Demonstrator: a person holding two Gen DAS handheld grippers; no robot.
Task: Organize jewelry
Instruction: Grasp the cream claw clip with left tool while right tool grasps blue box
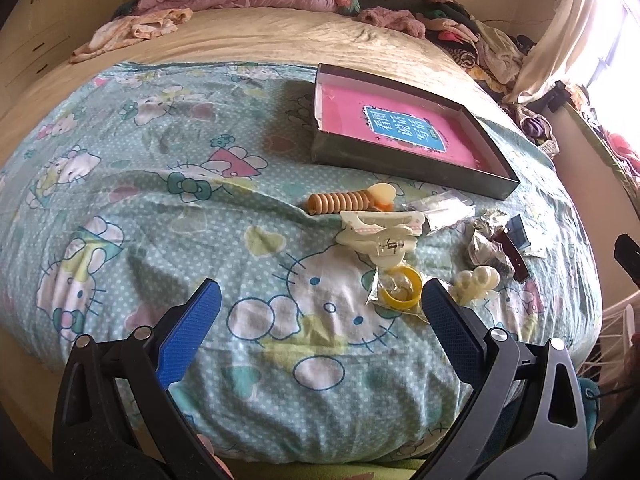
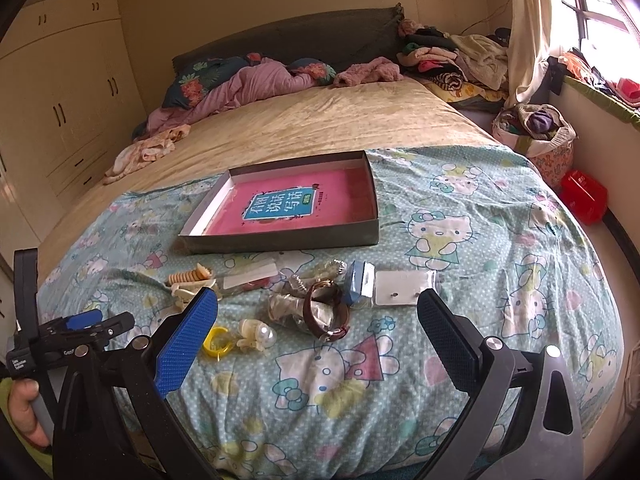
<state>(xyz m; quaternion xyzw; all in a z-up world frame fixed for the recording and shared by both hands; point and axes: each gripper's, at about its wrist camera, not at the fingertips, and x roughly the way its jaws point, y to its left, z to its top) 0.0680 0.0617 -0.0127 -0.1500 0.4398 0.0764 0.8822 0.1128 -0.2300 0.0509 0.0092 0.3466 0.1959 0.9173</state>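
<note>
Right wrist: cartoon-cat bedspread, wardrobe

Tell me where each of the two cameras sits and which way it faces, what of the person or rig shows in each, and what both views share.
Left wrist: on the left gripper, low over the near bed edge, facing the headboard; its open blue-padded fingers frame the yellow ring.
Right wrist: on the right gripper, higher, same heading; its open fingers show, plus the left gripper and a hand.
Shared: shallow box, brown watch, cartoon-cat cover.
</note>
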